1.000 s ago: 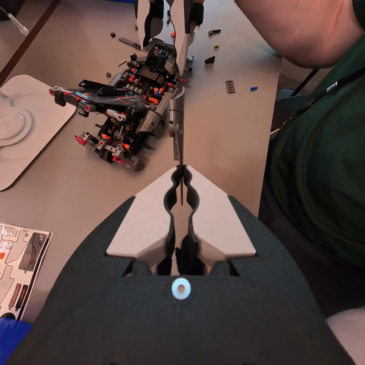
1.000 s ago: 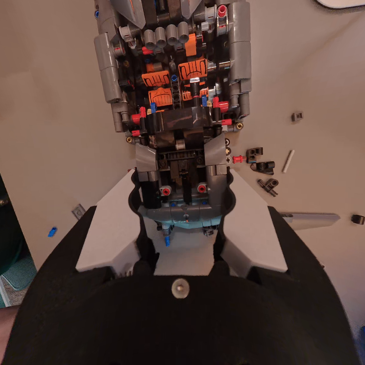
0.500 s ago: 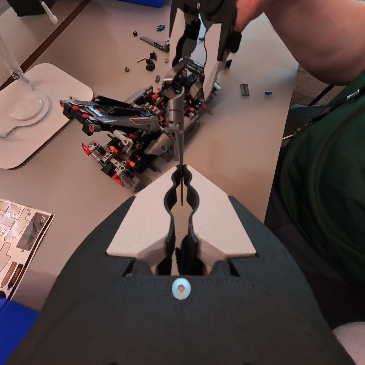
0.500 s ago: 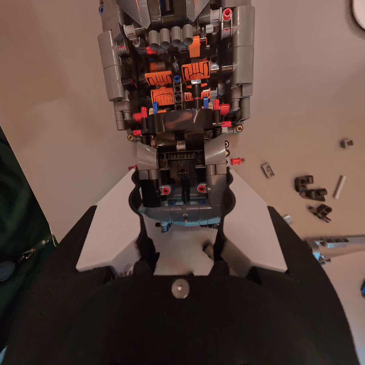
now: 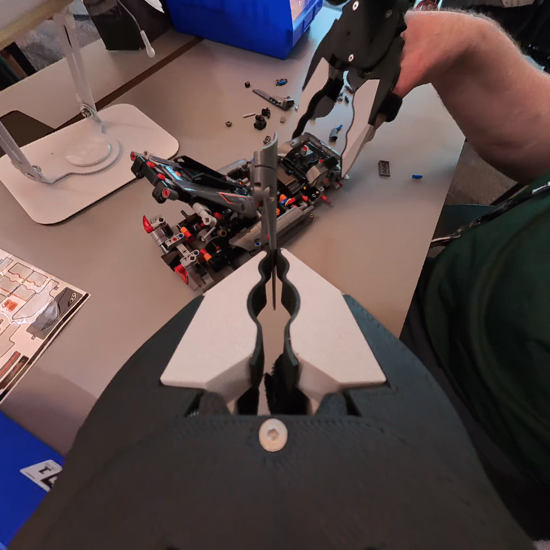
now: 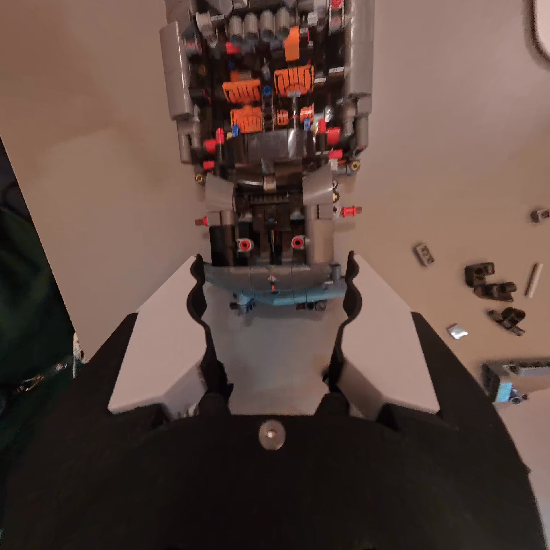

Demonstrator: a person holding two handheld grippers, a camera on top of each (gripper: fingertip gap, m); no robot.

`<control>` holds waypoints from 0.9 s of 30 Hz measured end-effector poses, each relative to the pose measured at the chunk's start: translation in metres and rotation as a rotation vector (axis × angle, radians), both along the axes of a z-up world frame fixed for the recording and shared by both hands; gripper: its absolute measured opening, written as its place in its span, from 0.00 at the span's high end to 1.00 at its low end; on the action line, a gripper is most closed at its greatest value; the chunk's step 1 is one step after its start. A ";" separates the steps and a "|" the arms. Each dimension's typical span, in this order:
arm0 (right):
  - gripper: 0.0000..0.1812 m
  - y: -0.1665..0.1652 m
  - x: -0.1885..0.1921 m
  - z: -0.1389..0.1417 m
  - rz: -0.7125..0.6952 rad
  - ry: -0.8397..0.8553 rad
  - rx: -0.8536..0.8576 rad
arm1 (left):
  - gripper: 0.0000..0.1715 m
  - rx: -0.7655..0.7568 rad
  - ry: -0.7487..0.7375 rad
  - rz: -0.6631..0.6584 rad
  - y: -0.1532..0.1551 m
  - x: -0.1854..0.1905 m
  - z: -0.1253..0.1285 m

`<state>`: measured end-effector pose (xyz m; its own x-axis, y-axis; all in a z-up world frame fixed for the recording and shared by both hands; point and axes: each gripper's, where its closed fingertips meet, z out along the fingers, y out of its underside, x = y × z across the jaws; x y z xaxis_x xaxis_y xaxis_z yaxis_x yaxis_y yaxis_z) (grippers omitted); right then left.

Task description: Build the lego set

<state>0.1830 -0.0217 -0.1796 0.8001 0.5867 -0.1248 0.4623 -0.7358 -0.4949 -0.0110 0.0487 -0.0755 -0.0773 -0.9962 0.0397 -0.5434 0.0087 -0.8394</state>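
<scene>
On the grey counter (image 5: 372, 238) lies the half-built lego car (image 5: 238, 202), its front cut off in the blurred right wrist view. Left tool (image 5: 273, 262) pinches a thin grey panel (image 5: 265, 178), seen edge-on; right tool (image 6: 273, 268) gapes wide, seemingly just clear of the car's rear.

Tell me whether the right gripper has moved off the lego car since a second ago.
Yes. The right gripper has backed away along the lego car: its open fingers clasped the car's end before, now their tips barely reach its blue edge.
</scene>
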 end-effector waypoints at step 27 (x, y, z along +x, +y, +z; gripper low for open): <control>0.55 0.013 -0.012 -0.005 0.034 -0.115 -0.108 | 1.00 -0.035 -0.070 0.048 -0.008 -0.011 -0.011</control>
